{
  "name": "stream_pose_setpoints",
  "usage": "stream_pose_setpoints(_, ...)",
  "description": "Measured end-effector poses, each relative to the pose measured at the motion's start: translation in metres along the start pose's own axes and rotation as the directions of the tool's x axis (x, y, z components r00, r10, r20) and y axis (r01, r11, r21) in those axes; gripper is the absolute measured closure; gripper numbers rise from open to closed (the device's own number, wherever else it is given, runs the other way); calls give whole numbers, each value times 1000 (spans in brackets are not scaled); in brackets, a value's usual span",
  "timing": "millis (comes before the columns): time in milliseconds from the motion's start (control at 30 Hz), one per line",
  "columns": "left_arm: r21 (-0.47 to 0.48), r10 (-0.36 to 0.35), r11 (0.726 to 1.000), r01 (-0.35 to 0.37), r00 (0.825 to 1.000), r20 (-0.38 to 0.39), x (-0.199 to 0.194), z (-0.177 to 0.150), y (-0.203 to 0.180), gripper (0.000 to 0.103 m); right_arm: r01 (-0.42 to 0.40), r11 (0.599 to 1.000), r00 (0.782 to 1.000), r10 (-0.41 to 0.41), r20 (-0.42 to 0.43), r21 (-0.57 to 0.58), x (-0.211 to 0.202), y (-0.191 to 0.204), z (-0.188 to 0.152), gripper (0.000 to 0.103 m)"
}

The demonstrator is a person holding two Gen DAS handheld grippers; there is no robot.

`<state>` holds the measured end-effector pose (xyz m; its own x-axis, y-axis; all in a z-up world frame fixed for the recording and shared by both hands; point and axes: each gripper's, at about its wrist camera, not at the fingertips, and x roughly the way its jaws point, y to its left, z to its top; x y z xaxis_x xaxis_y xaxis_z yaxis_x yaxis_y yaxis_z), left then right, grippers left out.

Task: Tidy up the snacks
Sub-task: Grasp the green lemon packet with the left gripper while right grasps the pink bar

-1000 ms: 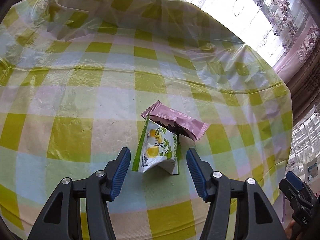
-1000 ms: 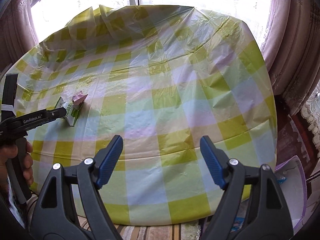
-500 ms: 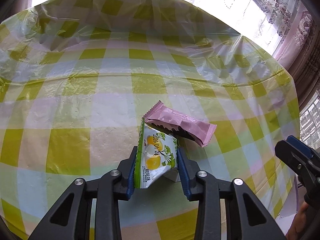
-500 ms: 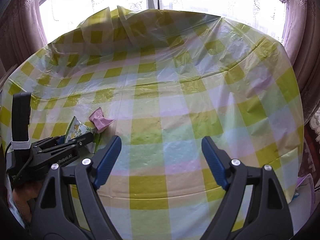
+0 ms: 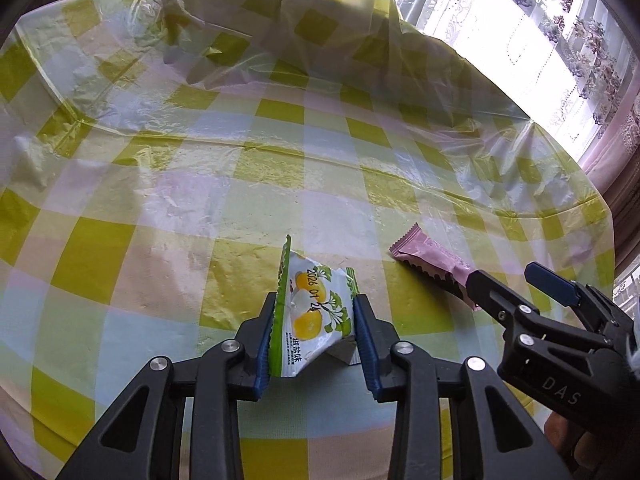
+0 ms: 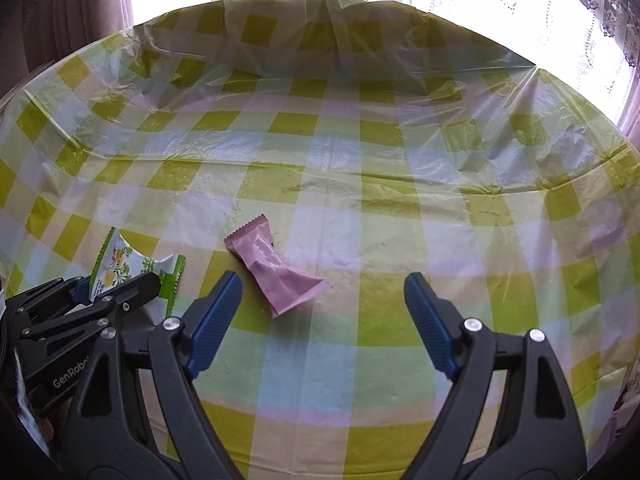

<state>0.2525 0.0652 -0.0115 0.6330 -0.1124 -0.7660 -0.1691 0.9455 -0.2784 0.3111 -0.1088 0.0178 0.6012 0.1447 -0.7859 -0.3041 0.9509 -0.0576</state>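
A white and green snack packet (image 5: pixel 310 316) printed with yellow fruit stands between the blue pads of my left gripper (image 5: pixel 314 328), which is shut on it just above the checked tablecloth (image 5: pixel 160 208). The same packet (image 6: pixel 120 268) shows at the left of the right wrist view, inside the left gripper (image 6: pixel 108 292). A pink snack wrapper (image 6: pixel 276 272) lies flat on the cloth, a little beyond and left of centre of my right gripper (image 6: pixel 320 308), which is open with nothing between its fingers. In the left wrist view the pink wrapper (image 5: pixel 432 264) lies to the right, its near end hidden behind the right gripper (image 5: pixel 516 284).
The round table's yellow, green and white plastic cloth is wrinkled and bunched up along the far edge (image 6: pixel 280 12). Lace curtains and a bright window (image 5: pixel 540 40) stand behind the table. A person's hand (image 5: pixel 568 452) holds the right gripper at the lower right.
My left gripper closed on the fruit packet and drew it left, away from the pink wrapper that lay against it. My right gripper swept left over the table to the pink wrapper.
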Motion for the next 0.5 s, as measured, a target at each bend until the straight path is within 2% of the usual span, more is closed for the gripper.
stream_pose_setpoints(300,-54,-8,999,9,1000,12,-5,2,17,66,0,997,999,-4,-48,-75,34,22,5,19)
stream_pose_setpoints(367,-58,-9,998,10,1000,14,-5,2,19,66,-6,997,998,2,-58,-73,39,23,5,25)
stream_pose_setpoints(500,-57,-7,998,8,1000,16,-7,1,18,67,-41,998,997,37,-66,-57,46,24,7,46)
